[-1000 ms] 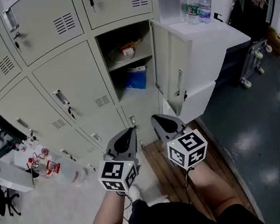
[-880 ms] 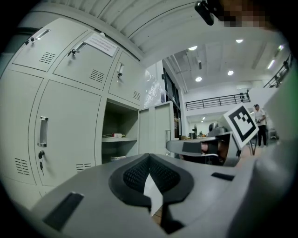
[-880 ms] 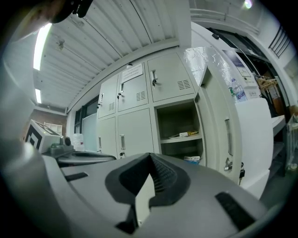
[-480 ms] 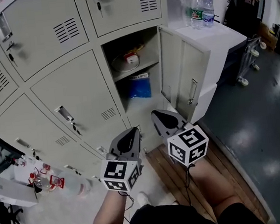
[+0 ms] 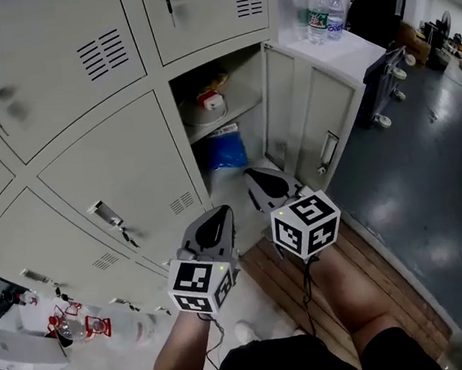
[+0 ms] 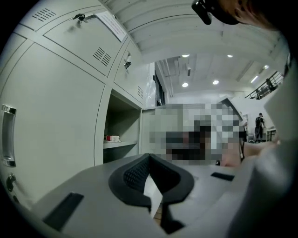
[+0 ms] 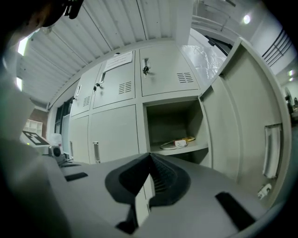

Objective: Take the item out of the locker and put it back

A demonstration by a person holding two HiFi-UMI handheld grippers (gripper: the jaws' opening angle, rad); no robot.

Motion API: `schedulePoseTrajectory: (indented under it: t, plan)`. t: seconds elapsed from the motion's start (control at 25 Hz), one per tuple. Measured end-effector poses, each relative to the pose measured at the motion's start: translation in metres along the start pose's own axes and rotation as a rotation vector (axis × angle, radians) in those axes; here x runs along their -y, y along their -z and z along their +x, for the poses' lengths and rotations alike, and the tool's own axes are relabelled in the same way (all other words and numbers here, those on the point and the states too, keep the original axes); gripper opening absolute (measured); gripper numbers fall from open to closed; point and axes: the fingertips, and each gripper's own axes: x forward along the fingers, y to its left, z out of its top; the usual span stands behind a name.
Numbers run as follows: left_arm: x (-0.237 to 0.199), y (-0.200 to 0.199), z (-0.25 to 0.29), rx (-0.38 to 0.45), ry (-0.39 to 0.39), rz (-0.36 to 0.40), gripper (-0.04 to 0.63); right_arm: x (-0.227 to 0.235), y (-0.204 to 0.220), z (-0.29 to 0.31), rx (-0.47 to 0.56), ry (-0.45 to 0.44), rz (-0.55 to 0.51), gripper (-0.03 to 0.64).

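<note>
Inside the open compartment (image 5: 222, 111) of the pale grey metal locker bank (image 5: 114, 164), a small white box with a red label (image 5: 212, 101) is seen lying on the upper shelf (image 5: 239, 108), resting against a flat round pale object that cannot be identified. Below that shelf, a blue plastic bag (image 5: 226, 149) is stood at the back of the same compartment. The compartment's grey hinged door (image 5: 311, 122) is swung wide to the right.

The left gripper (image 5: 218, 212) and the right gripper (image 5: 252, 175) are held side by side in front of the opening, well short of the shelf and pointed level toward it. Both pairs of jaws are clenched, tip against tip, with nothing gripped between them. Two clear plastic water bottles (image 5: 317, 11) are stood on the white cabinet top (image 5: 348, 49) beyond the door.
</note>
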Motion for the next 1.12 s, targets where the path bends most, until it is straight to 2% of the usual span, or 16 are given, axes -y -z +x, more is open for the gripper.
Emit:
schedulePoseTrajectory:
  t: [0.36, 0.8, 1.12]
  plan:
    - [-0.026, -0.002, 0.0, 0.003, 0.091, 0.018, 0.003, -0.004, -0.007, 0.037, -0.004, 0.074, -0.016, 0.0]
    - [-0.04, -0.003, 0.011, 0.012, 0.135, -0.006, 0.004, 0.016, -0.022, 0.074, -0.033, 0.119, -0.047, 0.091]
    - [-0.051, -0.012, 0.03, 0.022, 0.114, 0.006, 0.004, 0.049, -0.031, 0.122, -0.086, 0.131, -0.106, 0.167]
